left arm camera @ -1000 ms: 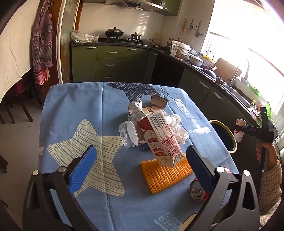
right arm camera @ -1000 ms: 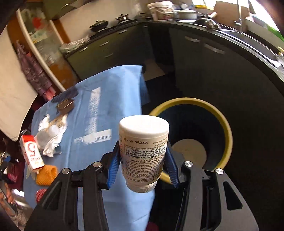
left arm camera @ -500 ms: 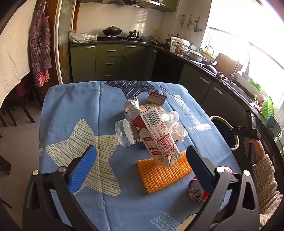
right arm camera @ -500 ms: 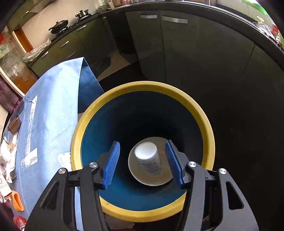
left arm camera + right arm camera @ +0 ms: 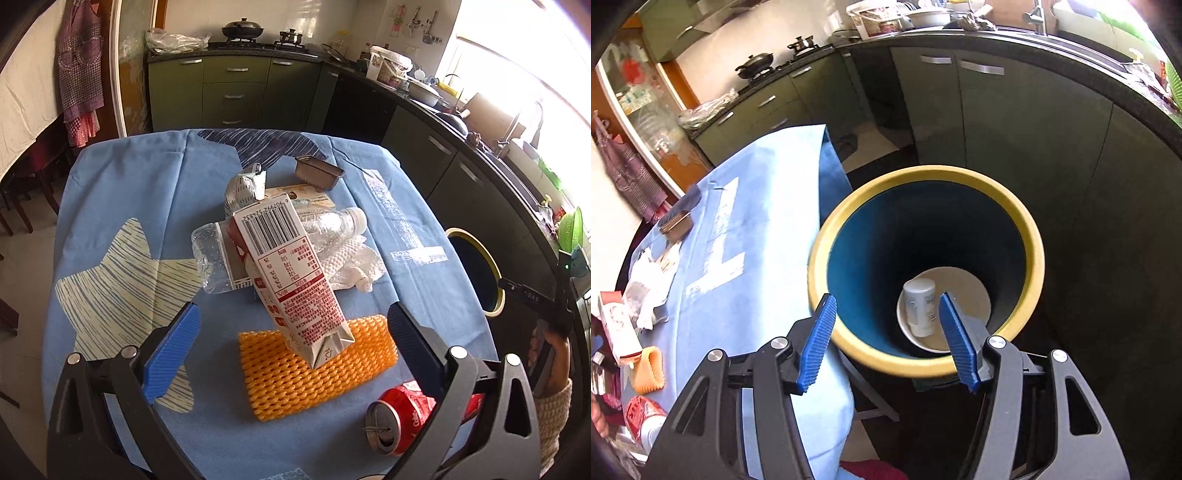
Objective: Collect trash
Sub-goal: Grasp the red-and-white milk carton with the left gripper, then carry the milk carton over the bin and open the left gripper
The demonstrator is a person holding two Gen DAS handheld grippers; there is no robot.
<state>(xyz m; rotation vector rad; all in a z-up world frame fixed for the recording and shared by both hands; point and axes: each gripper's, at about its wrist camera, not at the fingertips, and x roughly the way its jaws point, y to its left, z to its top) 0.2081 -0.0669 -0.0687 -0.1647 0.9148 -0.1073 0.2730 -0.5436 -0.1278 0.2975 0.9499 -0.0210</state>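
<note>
While poised over the bin (image 5: 1032,236), right gripper (image 5: 886,328) gaping, empty (white bottle (image 5: 919,310) dropped inside); left gripper (image 5: 291,328) wide above carton (image 5: 291,273).

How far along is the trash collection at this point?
Done: one white bottle lies at the bottom of the yellow-rimmed bin. In hand: nothing; the right gripper has just been opening, empty above the bin, and the left gripper stands open over the table. Left: the carton, clear bottle, orange foam net, red can, white net and small tray.
</note>
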